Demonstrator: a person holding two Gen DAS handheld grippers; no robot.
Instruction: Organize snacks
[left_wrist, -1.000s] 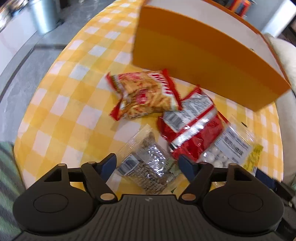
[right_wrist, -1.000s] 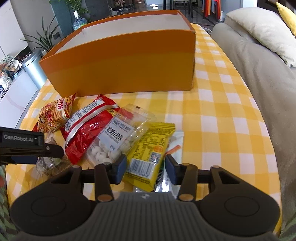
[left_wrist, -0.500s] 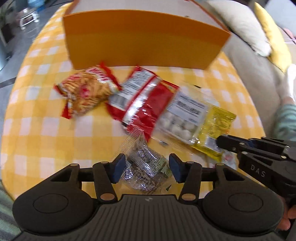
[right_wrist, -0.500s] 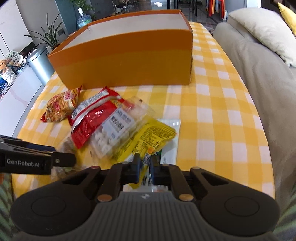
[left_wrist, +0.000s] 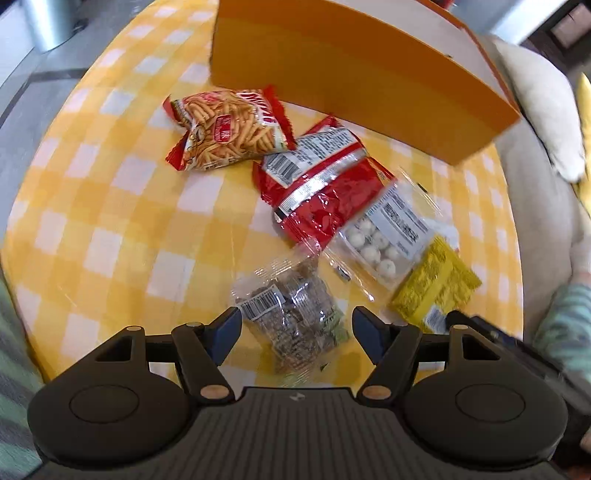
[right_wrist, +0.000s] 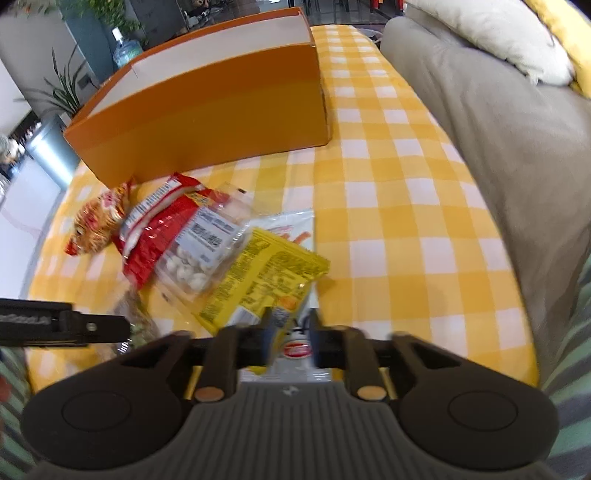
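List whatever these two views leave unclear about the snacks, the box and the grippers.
- Orange box: its inside is hidden by its front wall in both views.
- White packet: mostly covered by the yellow packet and the right gripper; grip unclear through blur.
- Clear packet between the open left gripper fingers: contents unreadable.
- Right gripper, left wrist view: cut off at the edge.

Bright daylight, fisheye-bent edges, slight motion blur

No legible text; only barcodes on the snack packets (left_wrist: 258, 306), lettering blurred.
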